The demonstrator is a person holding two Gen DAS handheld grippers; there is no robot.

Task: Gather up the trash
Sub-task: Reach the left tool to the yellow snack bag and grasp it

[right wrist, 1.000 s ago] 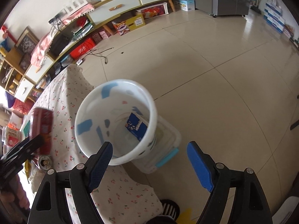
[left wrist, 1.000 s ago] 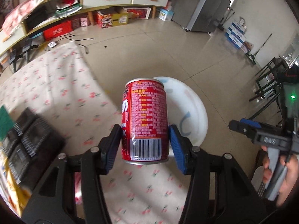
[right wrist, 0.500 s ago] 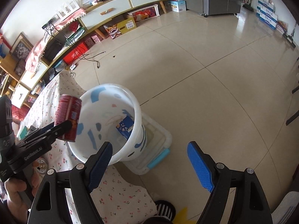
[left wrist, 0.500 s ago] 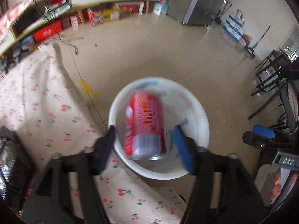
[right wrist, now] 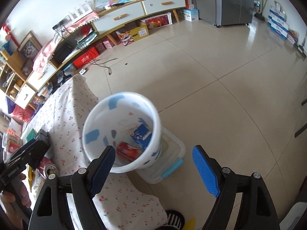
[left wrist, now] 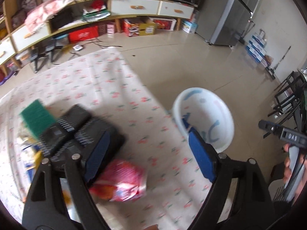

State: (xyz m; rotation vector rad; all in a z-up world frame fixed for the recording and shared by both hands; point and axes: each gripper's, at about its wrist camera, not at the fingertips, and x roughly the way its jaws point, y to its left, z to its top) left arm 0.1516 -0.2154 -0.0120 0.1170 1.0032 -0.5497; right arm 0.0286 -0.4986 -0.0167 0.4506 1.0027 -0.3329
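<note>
- Two grippers in play, and the left gripper (left wrist: 146, 149) stands released over the cherry-print tablecloth (left wrist: 107, 88): its blue-padded jaws have just been opening and nothing sits between them.
- Red drink can (right wrist: 127, 149) is down inside the white plastic bucket with blue patches (right wrist: 90, 122), lying on its side at the bottom, just beside a blue carton (right wrist: 142, 136).
- That bucket stands on the tiled floor (right wrist: 211, 76) against the table's edge, with a clear plastic box with a light blue handle (right wrist: 172, 153) touching its far side.
- Right gripper (right wrist: 153, 164) hangs above the bucket's near rim, jaws wide apart, holding nothing.
- Under the left gripper, a crumpled pink-and-red snack wrapper (left wrist: 122, 182) lies on the cloth, blurred, next to flat black boxes (left wrist: 84, 132) and a green scrubbing pad (left wrist: 36, 117).
- Right hand (left wrist: 291, 172) shows at the edge of the left wrist view, wrapped round its handle.
</note>
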